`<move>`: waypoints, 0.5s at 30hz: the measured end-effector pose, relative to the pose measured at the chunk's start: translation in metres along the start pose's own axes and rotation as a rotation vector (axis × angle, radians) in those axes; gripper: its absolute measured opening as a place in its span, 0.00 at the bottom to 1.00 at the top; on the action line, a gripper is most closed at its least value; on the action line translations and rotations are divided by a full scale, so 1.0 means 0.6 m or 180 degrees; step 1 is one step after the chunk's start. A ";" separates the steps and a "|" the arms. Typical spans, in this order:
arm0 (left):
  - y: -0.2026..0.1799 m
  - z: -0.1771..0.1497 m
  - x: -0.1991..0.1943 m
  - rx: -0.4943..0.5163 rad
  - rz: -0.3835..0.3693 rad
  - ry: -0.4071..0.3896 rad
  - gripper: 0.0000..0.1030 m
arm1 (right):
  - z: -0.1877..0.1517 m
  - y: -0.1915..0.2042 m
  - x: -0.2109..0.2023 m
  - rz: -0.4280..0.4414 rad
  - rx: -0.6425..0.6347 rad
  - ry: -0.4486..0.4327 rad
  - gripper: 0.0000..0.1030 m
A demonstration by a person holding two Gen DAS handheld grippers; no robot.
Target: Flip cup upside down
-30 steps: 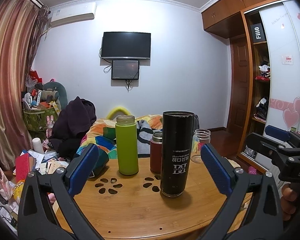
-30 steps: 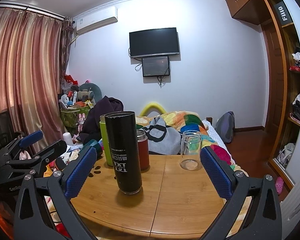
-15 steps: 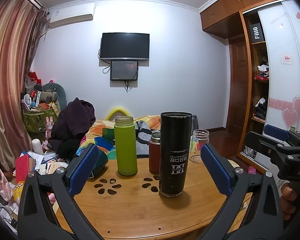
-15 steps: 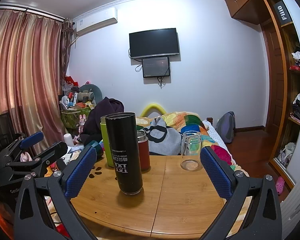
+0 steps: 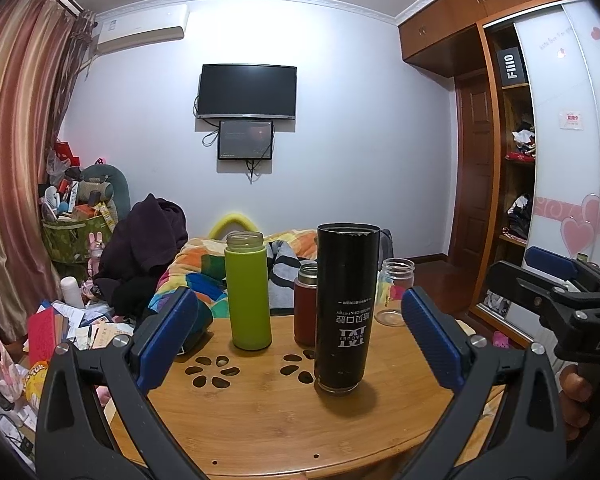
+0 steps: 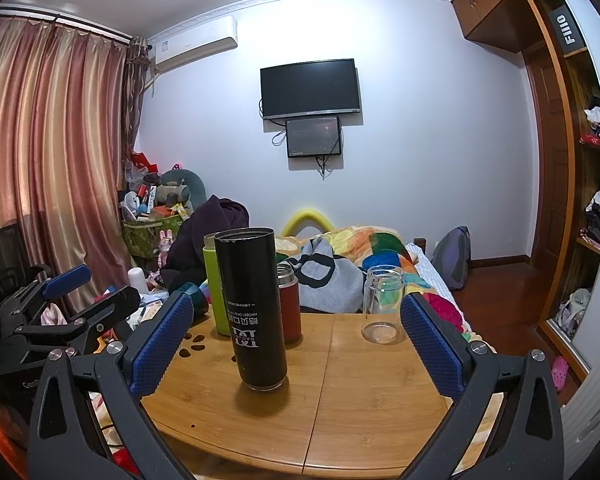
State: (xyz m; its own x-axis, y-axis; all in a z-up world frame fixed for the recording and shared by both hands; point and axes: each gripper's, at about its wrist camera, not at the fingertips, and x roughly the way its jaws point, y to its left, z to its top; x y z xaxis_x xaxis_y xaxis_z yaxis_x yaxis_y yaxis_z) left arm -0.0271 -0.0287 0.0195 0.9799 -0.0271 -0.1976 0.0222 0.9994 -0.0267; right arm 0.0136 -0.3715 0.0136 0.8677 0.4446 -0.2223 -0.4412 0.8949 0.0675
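Two grippers hover over the wooden surface (image 5: 260, 412), and little has changed from a second ago: the left-wrist view has drifted slightly, so the black cup (image 5: 346, 308) sits a touch further left and lower in it, while the bottles keep their places. The left gripper (image 5: 300, 340) has its jaws spread wide and holds nothing; the right gripper (image 6: 296, 338) is the same, wide apart and empty.

The black cup stands upright on the surface, near its front edge. In both views it lies between the blue pads but beyond them, touching neither; from the left wrist it sits right of centre, from the right wrist (image 6: 252, 308) left of centre. It is a tall, glossy black cylinder whose white printed lettering reads inverted, with a worn rim at the top.

Behind it stand a green bottle (image 5: 247, 290), a red flask (image 5: 305, 304) just beside the cup, and a clear glass jar (image 6: 382, 304) well apart to the right.
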 end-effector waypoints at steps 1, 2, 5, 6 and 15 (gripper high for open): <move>0.000 0.000 0.000 0.0001 -0.0003 0.0001 1.00 | 0.001 0.000 0.000 -0.0001 -0.0005 -0.0001 1.00; 0.000 0.000 0.001 0.0001 -0.0007 0.0001 1.00 | 0.001 0.000 0.000 -0.0001 -0.0007 -0.0001 1.00; 0.001 0.000 0.003 0.0000 -0.0028 0.0027 1.00 | 0.001 0.000 0.000 0.0000 -0.0001 -0.0005 1.00; 0.002 -0.001 0.003 0.0000 -0.0028 0.0029 1.00 | 0.000 0.001 0.000 0.0001 0.0000 -0.0002 1.00; 0.005 -0.003 0.008 -0.0020 -0.0055 0.0070 1.00 | 0.000 0.000 0.001 0.0007 -0.0002 0.0002 1.00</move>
State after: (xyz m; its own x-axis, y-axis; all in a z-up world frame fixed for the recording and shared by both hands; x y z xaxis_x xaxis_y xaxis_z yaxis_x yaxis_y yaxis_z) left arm -0.0226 -0.0257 0.0166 0.9748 -0.0448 -0.2186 0.0378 0.9986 -0.0364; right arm 0.0143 -0.3712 0.0133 0.8666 0.4465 -0.2229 -0.4433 0.8939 0.0672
